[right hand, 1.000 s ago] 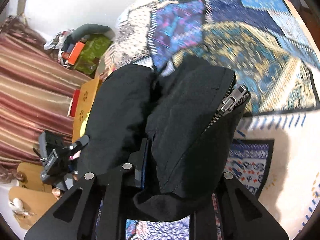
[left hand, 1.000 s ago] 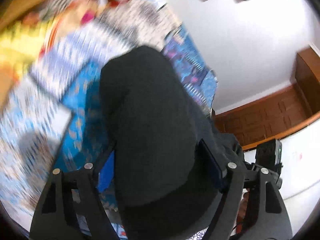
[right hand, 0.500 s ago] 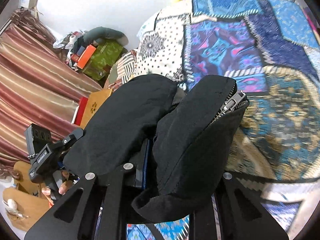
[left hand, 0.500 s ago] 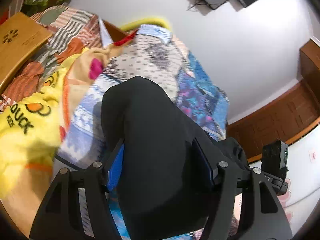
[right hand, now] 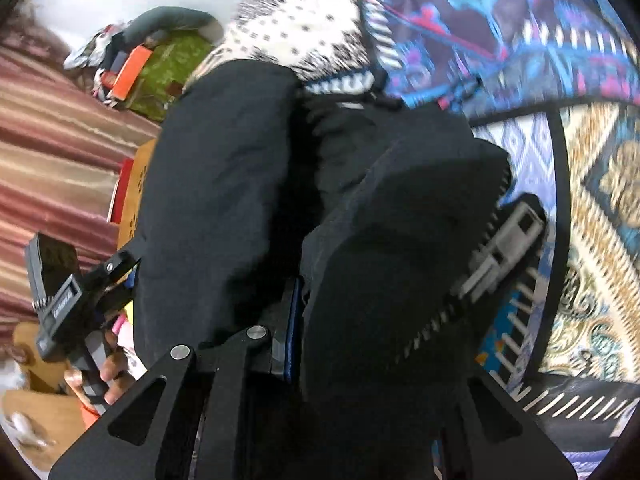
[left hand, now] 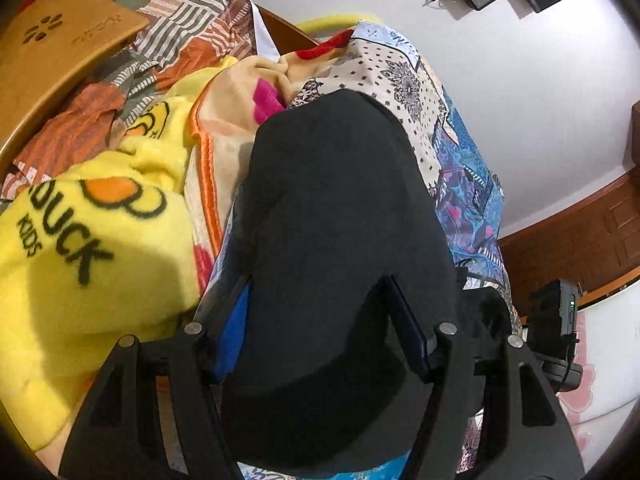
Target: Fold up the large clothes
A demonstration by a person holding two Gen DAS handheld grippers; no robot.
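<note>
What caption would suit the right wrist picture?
Right gripper clamps a bunched black garment, zipper pull dangling, above a patterned patchwork bedspread.

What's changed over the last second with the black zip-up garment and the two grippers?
Both grippers swung, carrying the black zip-up garment with them: the left gripper view moved from the blue patchwork bedspread toward the yellow duck blanket, and the right gripper view closed in on the bedspread. Nothing was let go; both remain shut on the garment, zipper still on the right.
</note>
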